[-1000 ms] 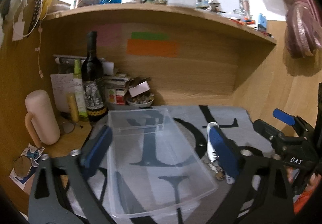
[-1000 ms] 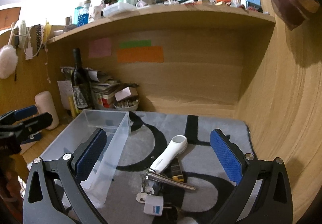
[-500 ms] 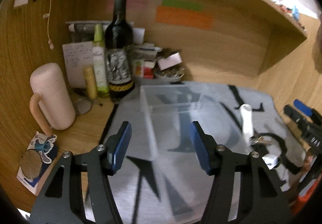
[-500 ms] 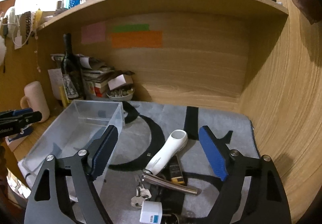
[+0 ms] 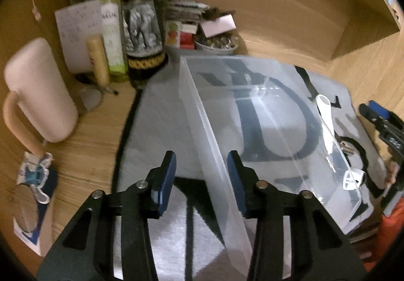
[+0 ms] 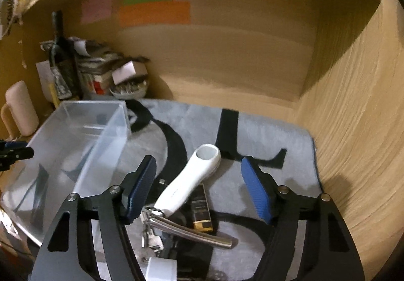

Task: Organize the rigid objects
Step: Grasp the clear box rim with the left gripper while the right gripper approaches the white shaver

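A wooden alcove surface (image 6: 240,94) is shown, mostly covered by a grey mat (image 6: 265,134) with big black lettering, and clutter is piled in the back left corner. The left gripper (image 5: 201,177) is seen with its fingers narrowed a fair bit, having just been closing, and the near-left wall of the clear plastic bin (image 5: 202,114) is straddled between them, though the blue pads aren't pressed on it yet. The right gripper (image 6: 199,187) is kept at a medium spread, also having just been closing, and the white handheld device (image 6: 188,183) is framed between its fingers without being touched. Under that device's lower end, a metal nail clipper (image 6: 186,230), some keys (image 6: 151,240) and a dark lighter (image 6: 200,211) are heaped together on the mat, with a white charger plug (image 6: 161,269) just in front. The bin is set on the mat's left side, empty inside. Further out, a wine bottle (image 5: 142,18), a green tube (image 5: 112,28) and a pink mug (image 5: 38,94) are parked by the left wall.
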`<state>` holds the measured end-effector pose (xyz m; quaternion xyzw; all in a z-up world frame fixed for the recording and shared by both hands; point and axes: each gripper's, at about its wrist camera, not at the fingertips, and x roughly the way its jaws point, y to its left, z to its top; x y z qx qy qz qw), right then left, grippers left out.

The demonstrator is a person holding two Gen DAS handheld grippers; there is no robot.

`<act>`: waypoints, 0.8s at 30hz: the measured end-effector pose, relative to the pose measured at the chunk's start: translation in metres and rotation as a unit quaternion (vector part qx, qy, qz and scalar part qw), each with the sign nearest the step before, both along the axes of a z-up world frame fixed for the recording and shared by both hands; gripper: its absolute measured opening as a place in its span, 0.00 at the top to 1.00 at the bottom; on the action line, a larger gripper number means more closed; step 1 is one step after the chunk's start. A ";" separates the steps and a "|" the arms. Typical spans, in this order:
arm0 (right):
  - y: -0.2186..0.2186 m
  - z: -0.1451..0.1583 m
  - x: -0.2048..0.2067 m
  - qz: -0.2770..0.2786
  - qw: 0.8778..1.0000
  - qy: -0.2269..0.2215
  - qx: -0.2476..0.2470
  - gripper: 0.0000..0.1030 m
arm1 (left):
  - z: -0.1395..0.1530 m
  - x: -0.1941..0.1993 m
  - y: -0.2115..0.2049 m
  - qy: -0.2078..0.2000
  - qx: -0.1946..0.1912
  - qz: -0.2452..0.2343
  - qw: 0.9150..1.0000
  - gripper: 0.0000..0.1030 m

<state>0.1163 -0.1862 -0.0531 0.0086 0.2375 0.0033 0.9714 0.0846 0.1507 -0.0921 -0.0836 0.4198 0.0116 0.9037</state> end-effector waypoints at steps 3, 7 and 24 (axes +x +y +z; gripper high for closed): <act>-0.005 -0.007 0.015 0.000 1.000 0.024 0.005 0.39 | -0.003 0.001 -0.003 0.001 -0.004 -0.008 1.000 0.66; -0.006 -0.017 0.037 0.007 0.998 0.063 0.006 0.46 | -0.008 0.006 -0.007 0.006 -0.019 -0.020 1.000 0.77; -0.008 -0.052 0.115 0.030 0.981 0.186 0.045 0.49 | -0.010 0.008 -0.011 -0.009 -0.010 -0.032 0.999 0.81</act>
